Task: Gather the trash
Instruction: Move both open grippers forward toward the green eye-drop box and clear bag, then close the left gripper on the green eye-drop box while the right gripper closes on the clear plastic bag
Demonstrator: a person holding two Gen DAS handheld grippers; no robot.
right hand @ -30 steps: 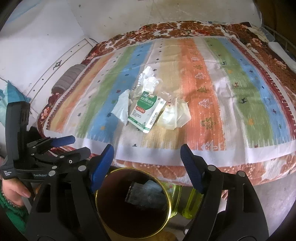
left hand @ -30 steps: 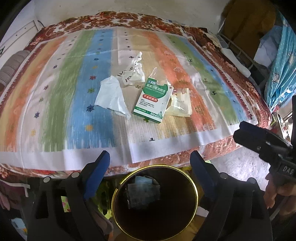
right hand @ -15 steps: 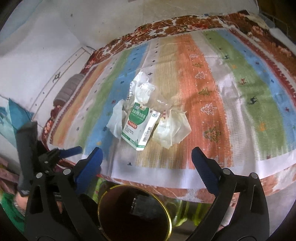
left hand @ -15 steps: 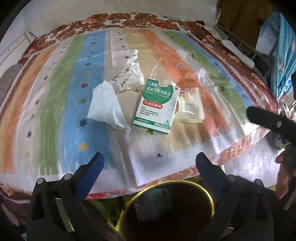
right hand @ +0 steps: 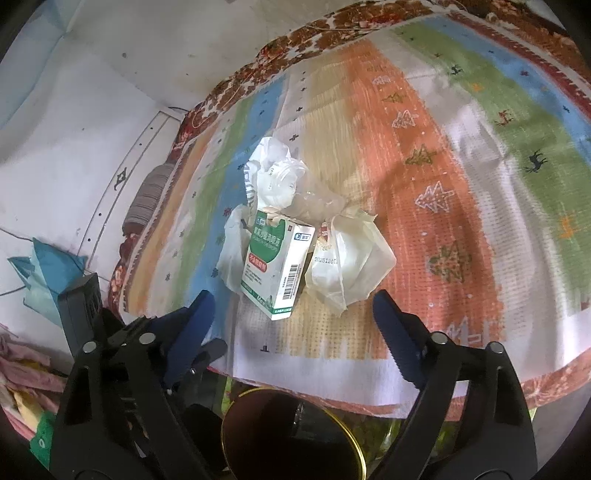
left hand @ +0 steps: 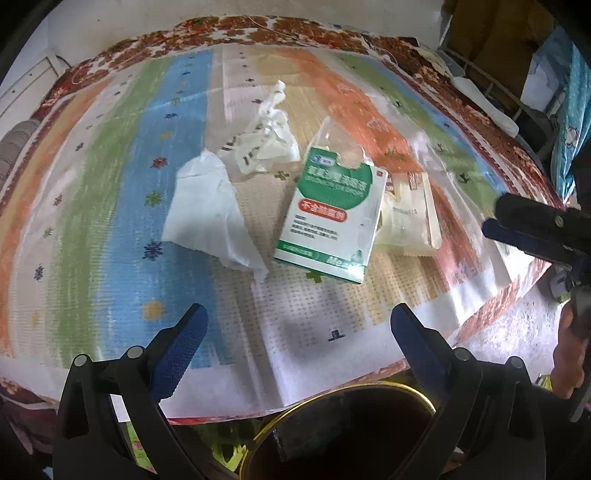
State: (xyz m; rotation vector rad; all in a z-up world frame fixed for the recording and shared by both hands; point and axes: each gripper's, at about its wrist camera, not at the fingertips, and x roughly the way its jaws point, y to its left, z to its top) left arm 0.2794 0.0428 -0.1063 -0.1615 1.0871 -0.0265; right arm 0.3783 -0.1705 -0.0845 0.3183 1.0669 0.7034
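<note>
A pile of trash lies on the striped cloth (left hand: 110, 177). It holds a green and white medicine box (left hand: 328, 214) (right hand: 277, 258), a white tissue (left hand: 207, 214) (right hand: 231, 254), crumpled white plastic (left hand: 262, 144) (right hand: 273, 177) and a cream wrapper (left hand: 406, 218) (right hand: 347, 262). My left gripper (left hand: 295, 328) is open and empty, just short of the box. My right gripper (right hand: 291, 317) is open and empty, right in front of the box and wrapper. A brown bin with a gold rim (left hand: 343, 432) (right hand: 291, 432) stands below the bed edge under both grippers.
The cloth covers a bed with a red floral border (left hand: 258, 26). A white wall (right hand: 74, 110) rises at the left. A metal rack and blue fabric (left hand: 565, 92) stand at the right. Grey floor (left hand: 517, 339) lies beside the bed.
Both grippers have moved forward over the bed edge towards the trash pile, which looks bigger. The bin has slid to the bottom of both views. Both stay open.
</note>
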